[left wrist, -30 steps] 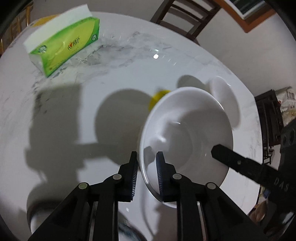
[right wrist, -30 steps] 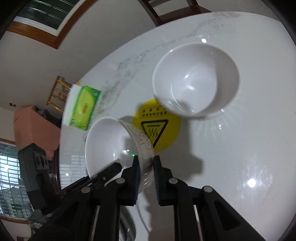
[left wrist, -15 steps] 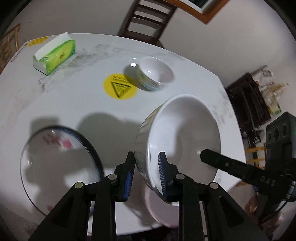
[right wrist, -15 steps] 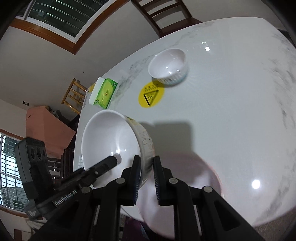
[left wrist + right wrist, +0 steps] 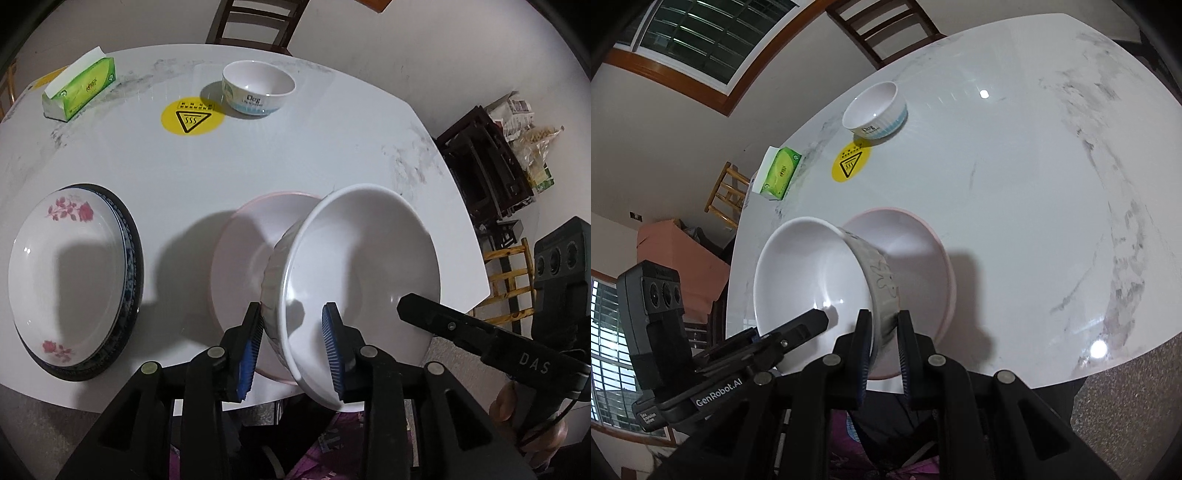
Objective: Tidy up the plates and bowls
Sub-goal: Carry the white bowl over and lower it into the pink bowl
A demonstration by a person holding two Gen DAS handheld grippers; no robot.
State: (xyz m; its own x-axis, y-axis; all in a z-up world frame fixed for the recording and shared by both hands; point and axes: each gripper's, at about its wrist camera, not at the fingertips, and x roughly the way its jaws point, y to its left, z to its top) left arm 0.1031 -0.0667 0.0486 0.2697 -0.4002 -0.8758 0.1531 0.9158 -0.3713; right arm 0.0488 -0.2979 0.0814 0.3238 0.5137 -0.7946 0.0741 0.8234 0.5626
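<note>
A large white bowl (image 5: 362,266) hangs tilted over a pink-rimmed bowl (image 5: 243,258) near the table's front edge. My left gripper (image 5: 291,341) has opened; its jaws stand apart on either side of the white bowl's rim. My right gripper (image 5: 882,345) is shut on the white bowl's rim (image 5: 812,280), above the pink-rimmed bowl (image 5: 916,251). A small white bowl with a blue band (image 5: 258,88) stands at the far side and also shows in the right wrist view (image 5: 875,110). Stacked plates, a rose-patterned one (image 5: 66,273) on top, lie at the left.
A green tissue box (image 5: 79,90) sits at the far left, also in the right wrist view (image 5: 779,171). A yellow warning sticker (image 5: 192,116) lies on the white marble table (image 5: 295,155). A dark chair (image 5: 255,22) stands behind the table. Dark furniture (image 5: 487,166) stands to the right.
Both grippers carried the white bowl back toward the near edge, over the pink-rimmed bowl. The left gripper's jaws have opened from the rim. The right stays clamped.
</note>
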